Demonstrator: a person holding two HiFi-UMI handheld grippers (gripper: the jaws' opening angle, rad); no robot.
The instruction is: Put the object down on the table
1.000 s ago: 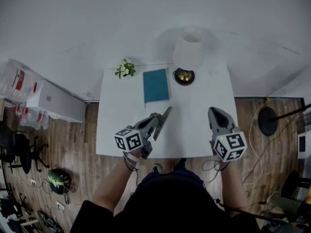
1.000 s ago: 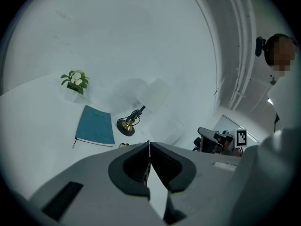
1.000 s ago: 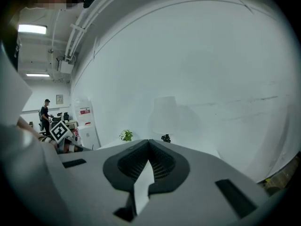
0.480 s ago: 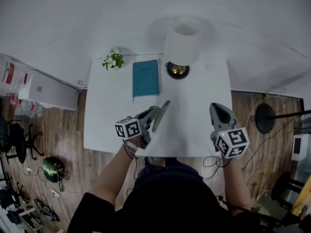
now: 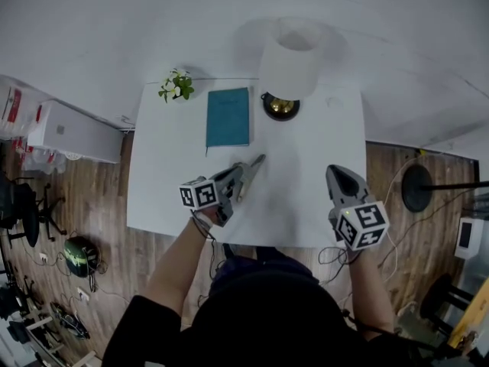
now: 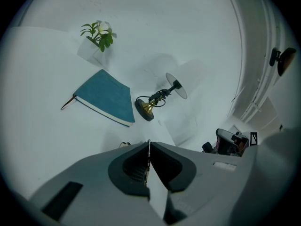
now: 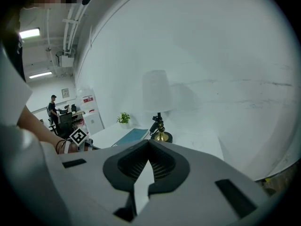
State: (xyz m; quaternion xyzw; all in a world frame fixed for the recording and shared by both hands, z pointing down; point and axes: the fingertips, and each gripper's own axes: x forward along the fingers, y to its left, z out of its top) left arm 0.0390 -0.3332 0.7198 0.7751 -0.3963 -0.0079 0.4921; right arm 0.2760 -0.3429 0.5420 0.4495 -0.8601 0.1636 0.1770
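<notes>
My left gripper [image 5: 260, 159] hovers over the front middle of the white table [image 5: 321, 144], pointing toward the far right. Its jaws are shut with nothing between them [image 6: 148, 143]. My right gripper [image 5: 334, 170] is above the table's front right part, also shut and holding nothing [image 7: 149, 143]. A teal book [image 5: 228, 118] lies flat on the table just beyond the left gripper, and it shows in the left gripper view as the book [image 6: 106, 101]. No object is held by either gripper.
A lamp with a white shade [image 5: 294, 60] and brass base [image 5: 280, 107] stands at the table's back. A small potted plant [image 5: 176, 85] sits at the back left corner. Wooden floor, cables and a floor stand base [image 5: 420, 189] surround the table. A person [image 7: 52, 105] stands far off.
The head view has shifted, so the table sits a little higher and more to the left in the frame. My left gripper has eased slightly farther over the table. Both grippers stay shut.
</notes>
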